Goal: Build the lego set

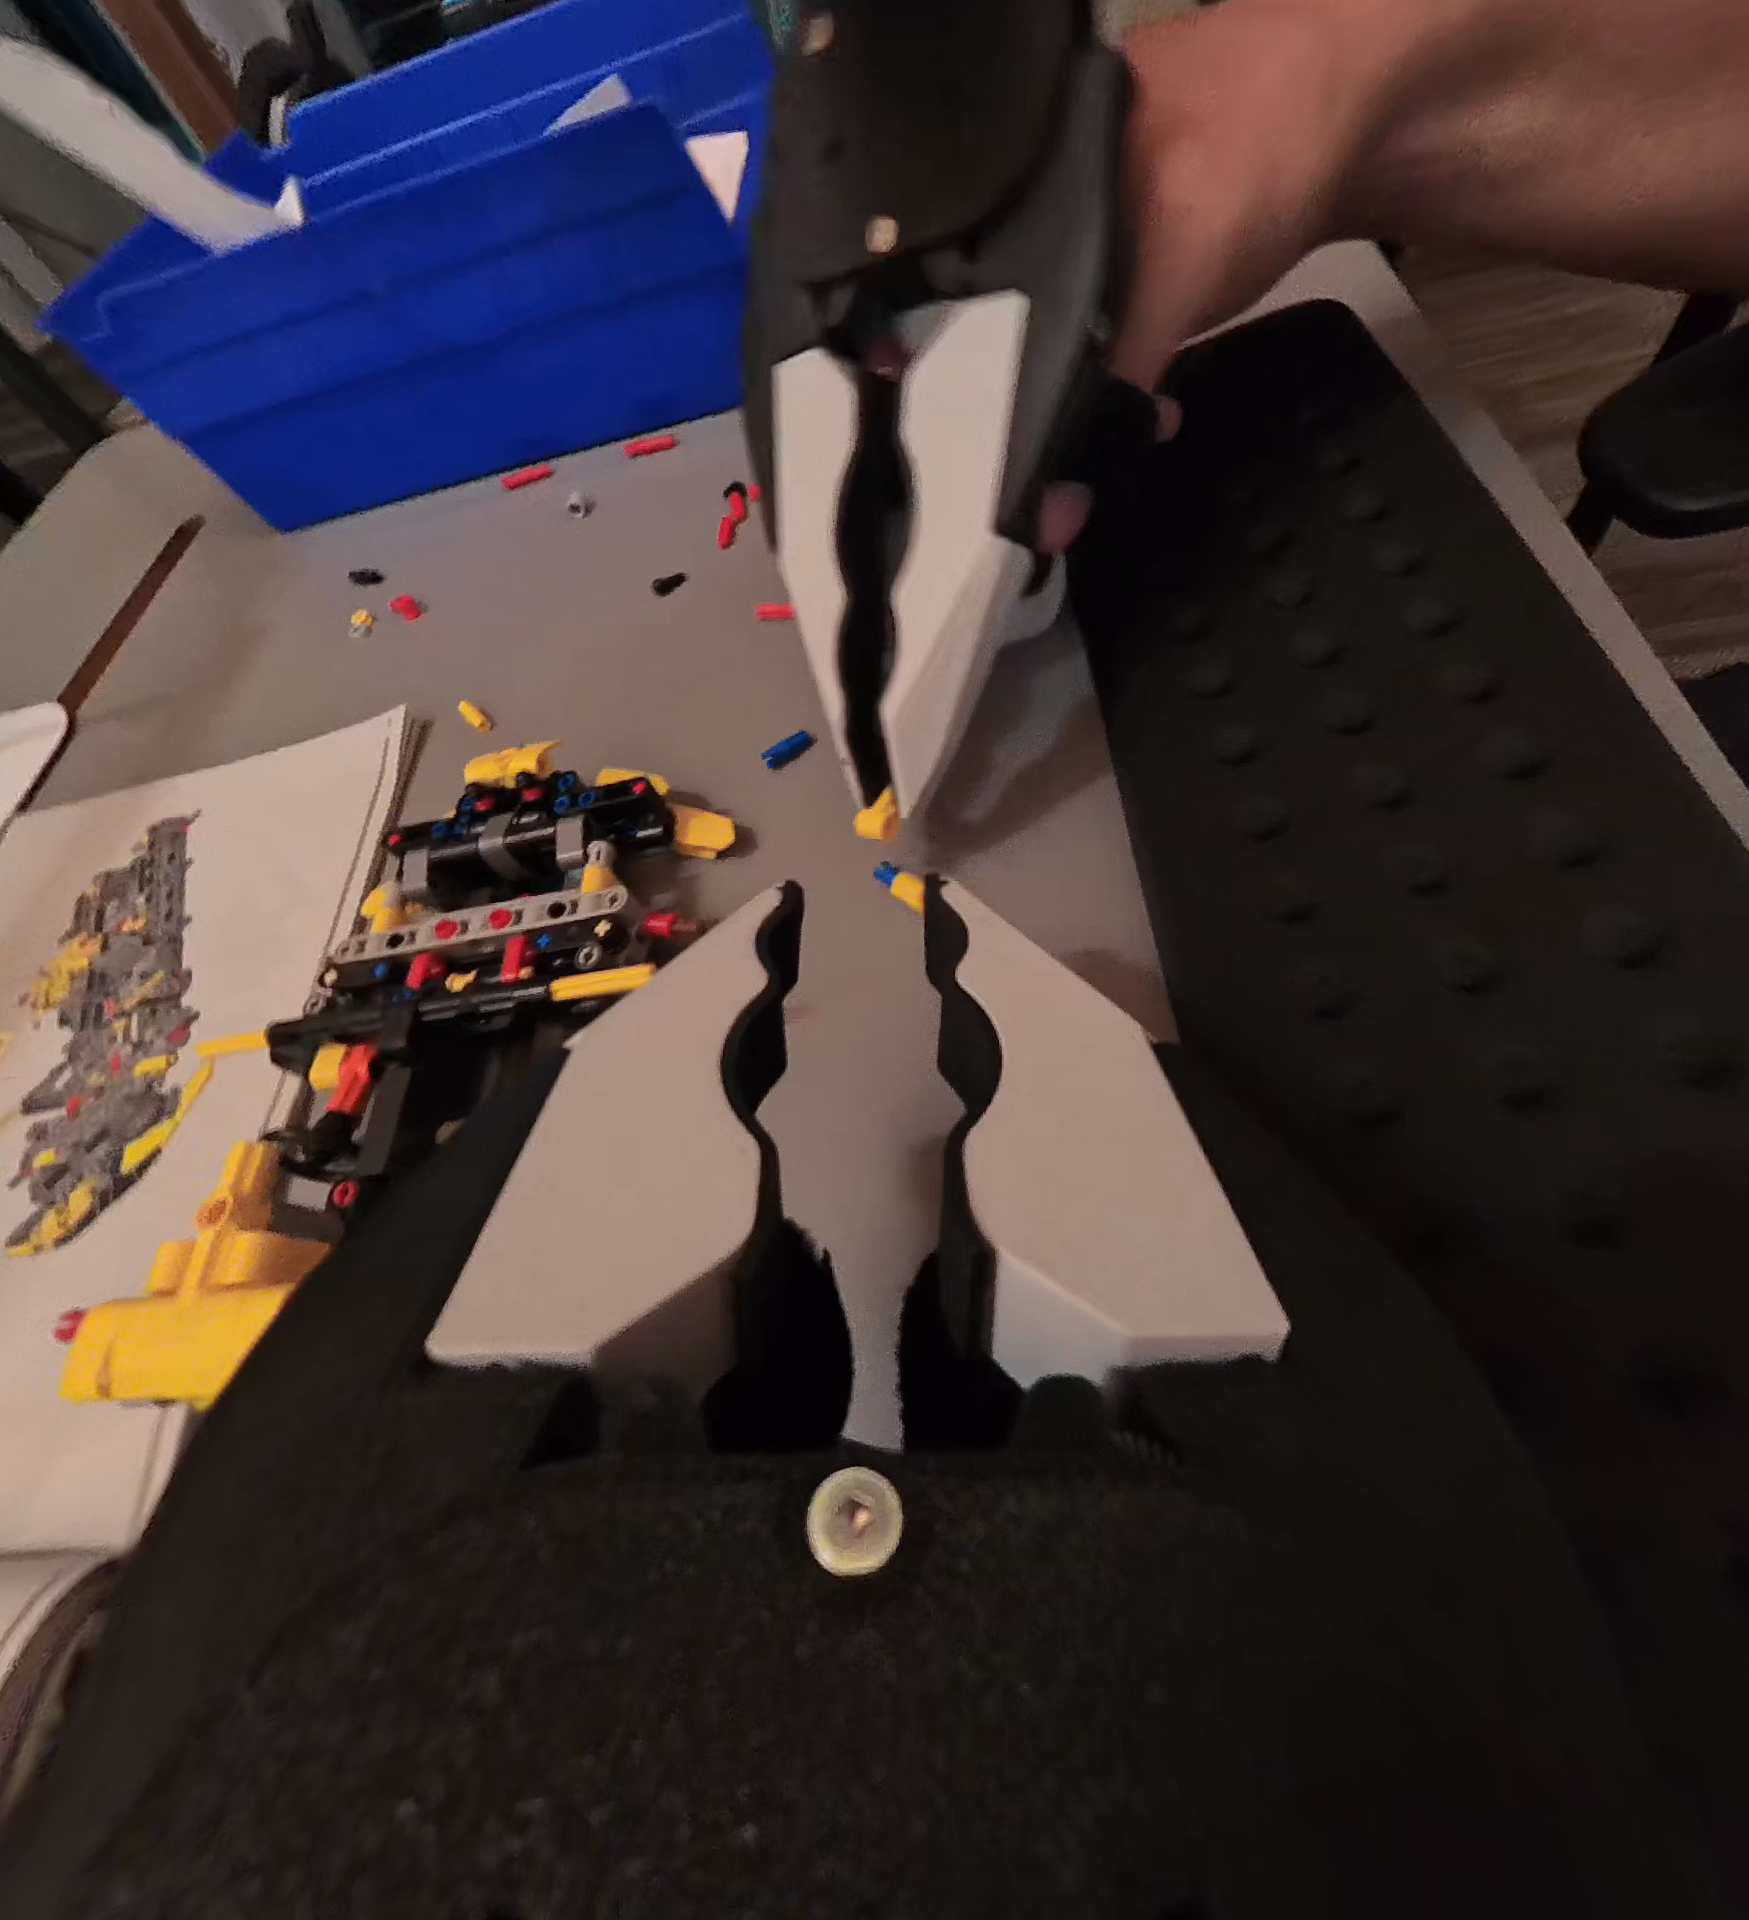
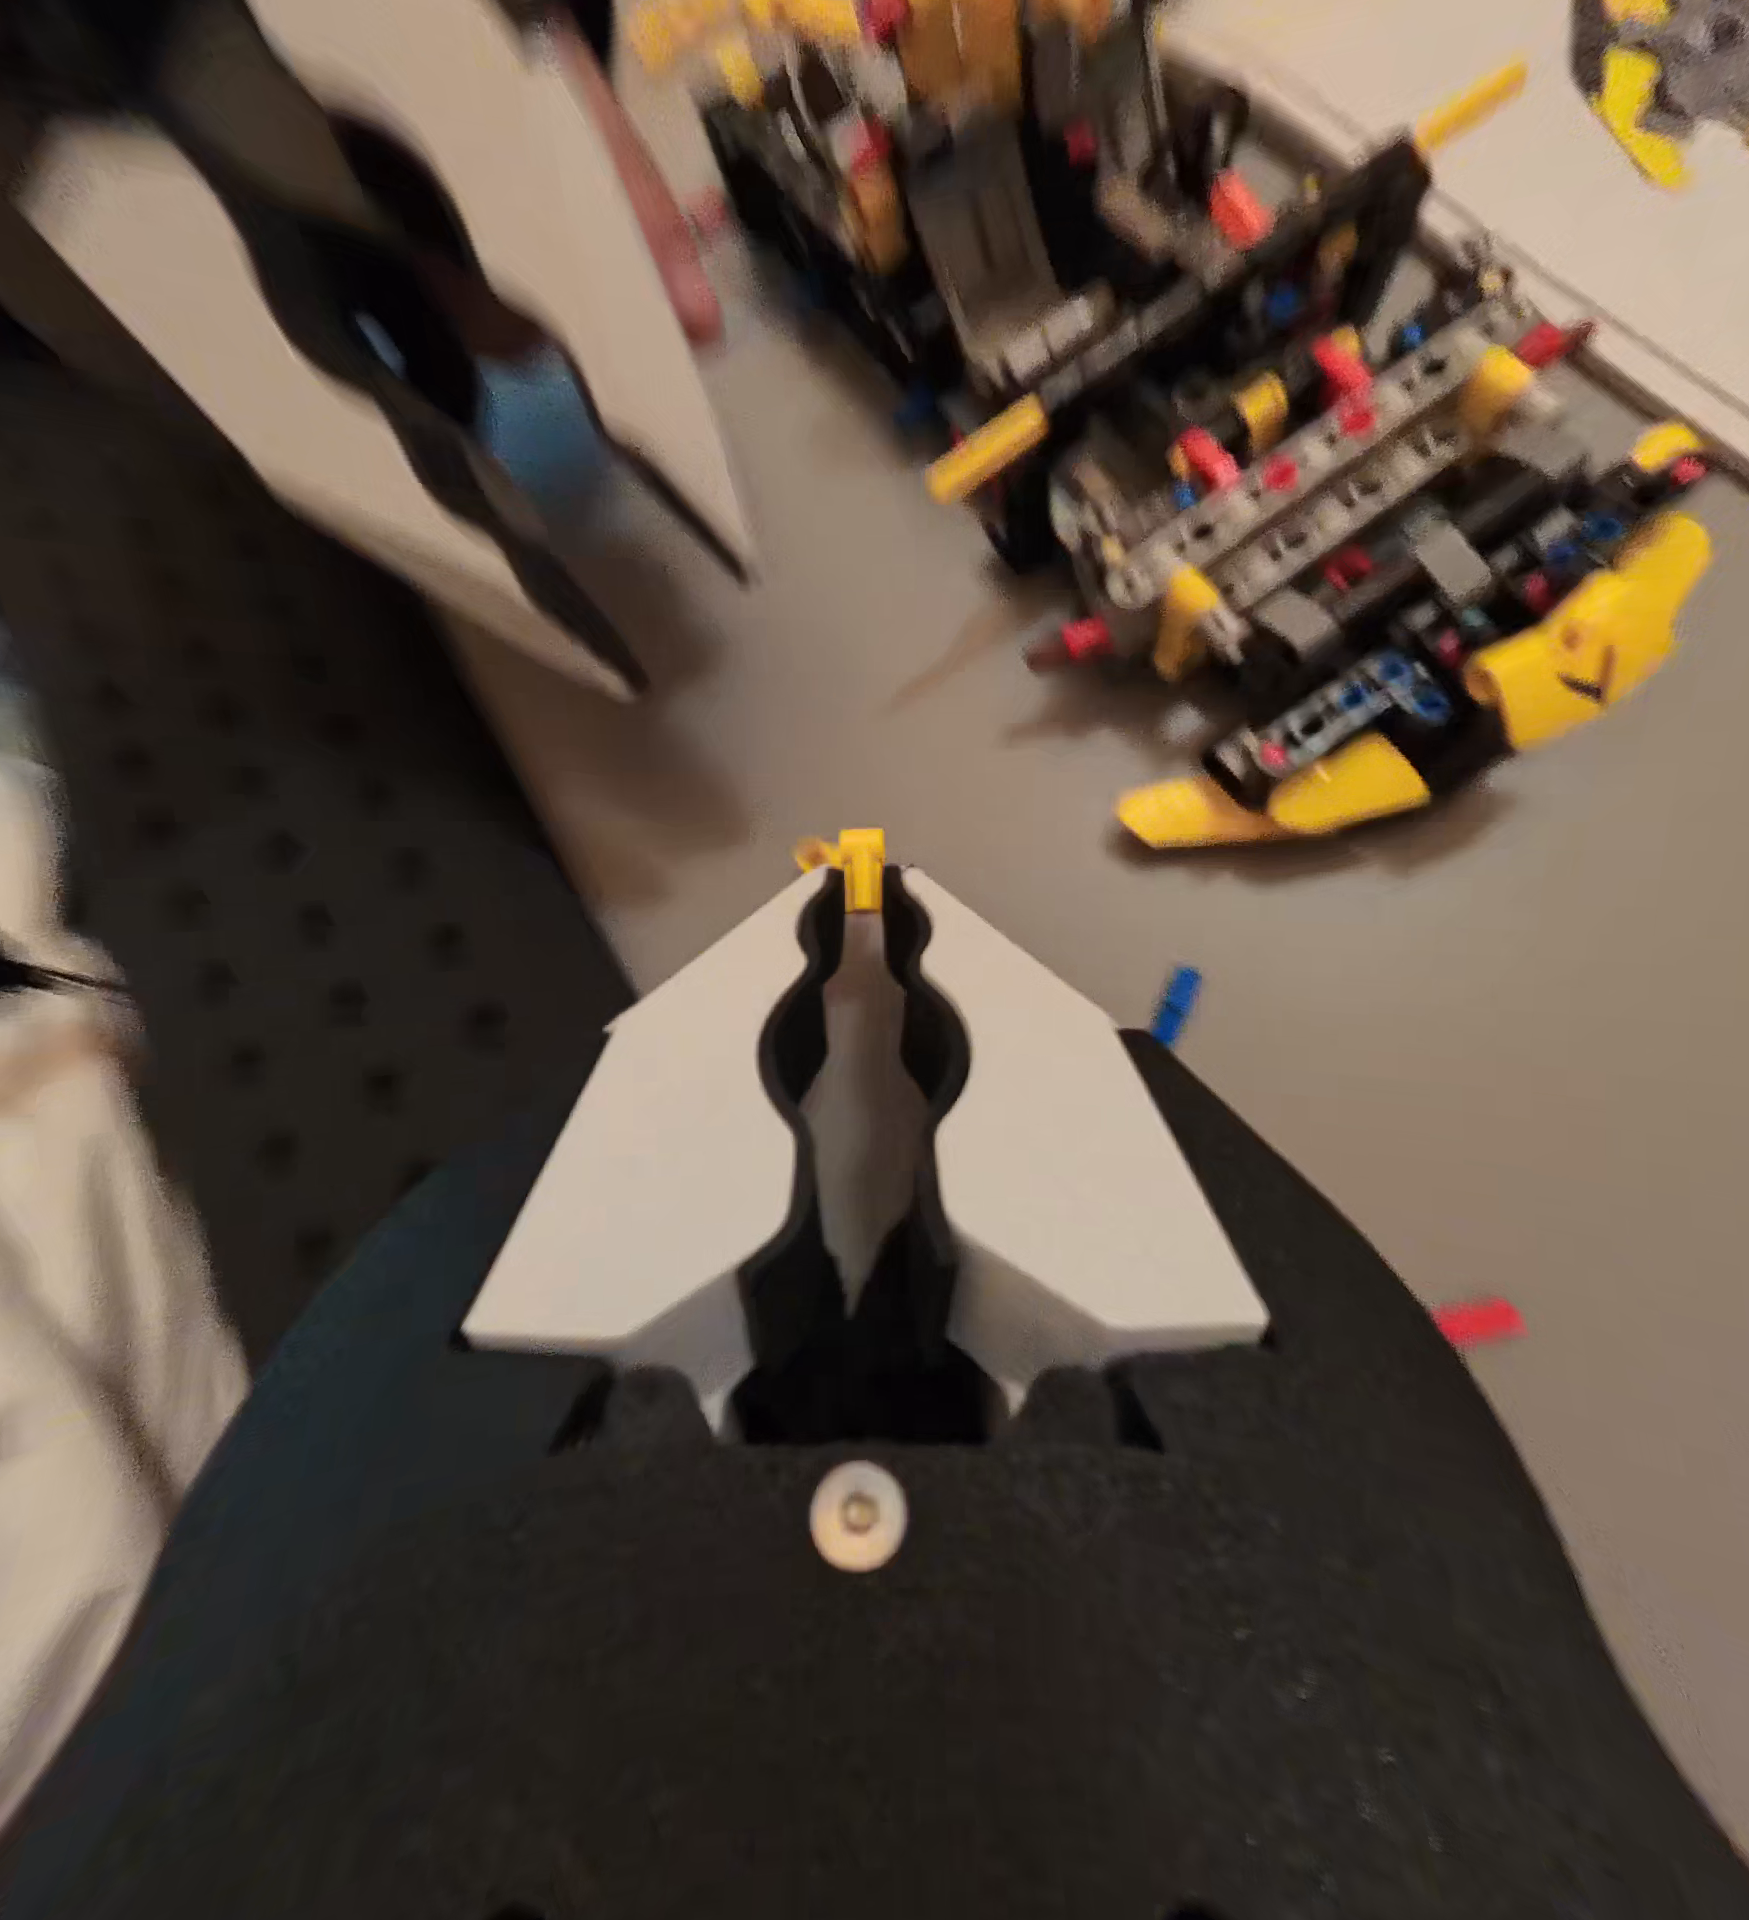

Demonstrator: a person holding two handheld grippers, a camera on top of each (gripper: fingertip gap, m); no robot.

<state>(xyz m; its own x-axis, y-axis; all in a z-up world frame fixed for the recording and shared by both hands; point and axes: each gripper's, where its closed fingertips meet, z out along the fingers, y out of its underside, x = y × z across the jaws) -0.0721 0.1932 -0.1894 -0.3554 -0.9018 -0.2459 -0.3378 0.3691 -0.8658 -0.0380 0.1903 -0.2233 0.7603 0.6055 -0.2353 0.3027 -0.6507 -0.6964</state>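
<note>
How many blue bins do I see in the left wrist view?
2. The front blue bin stands at the far end of the table; the rear blue bin is right behind it, partly hidden by it.

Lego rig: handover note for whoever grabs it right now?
Right gripper: shut on a small yellow piece, held above the table.
Left gripper: open, empty, a yellow-and-blue pin at its tips.
Partly built model lies beside the instruction booklet; loose pins are scattered before the blue bin.
Done: partial assembly. Left: fit the held piece, then the rest.
</note>
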